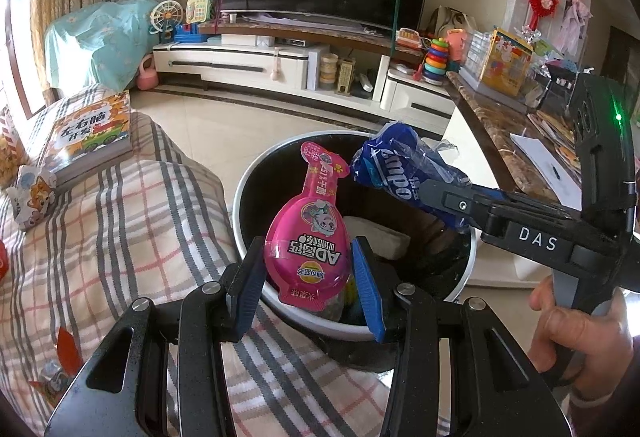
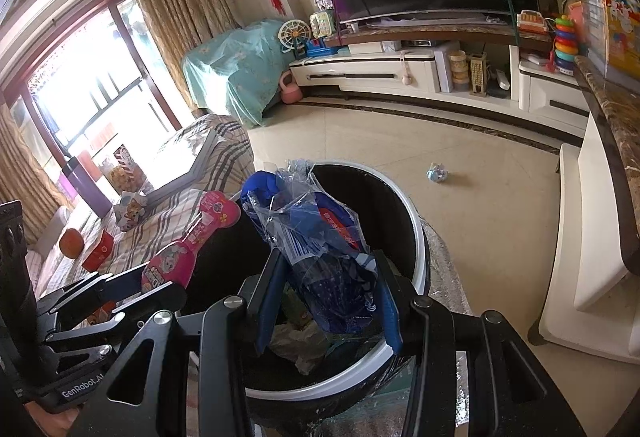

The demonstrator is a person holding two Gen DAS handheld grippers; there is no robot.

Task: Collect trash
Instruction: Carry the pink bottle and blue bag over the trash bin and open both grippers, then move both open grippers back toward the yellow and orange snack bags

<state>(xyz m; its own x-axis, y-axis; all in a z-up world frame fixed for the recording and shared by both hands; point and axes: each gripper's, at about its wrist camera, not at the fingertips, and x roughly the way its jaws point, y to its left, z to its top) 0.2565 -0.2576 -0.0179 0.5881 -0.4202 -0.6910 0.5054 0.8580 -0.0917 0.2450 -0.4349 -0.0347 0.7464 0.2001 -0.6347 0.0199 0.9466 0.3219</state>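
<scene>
Pink snack wrapper (image 1: 306, 233) is pinched in the left gripper (image 1: 308, 277) over the round trash bin (image 1: 248, 181); to its right, the right gripper (image 2: 326, 301) clamps a crumpled blue wrapper (image 2: 320, 249) above the same bin.

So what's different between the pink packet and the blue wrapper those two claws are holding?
The pink packet is stiff, flat and bottle-shaped with a cartoon figure; the blue wrapper is soft, crumpled plastic, partly see-through. The pink packet sits in the left gripper, the blue wrapper in the right gripper. The pink one looks whole, the blue one torn open. Both are clamped and held over the same round bin.
</scene>
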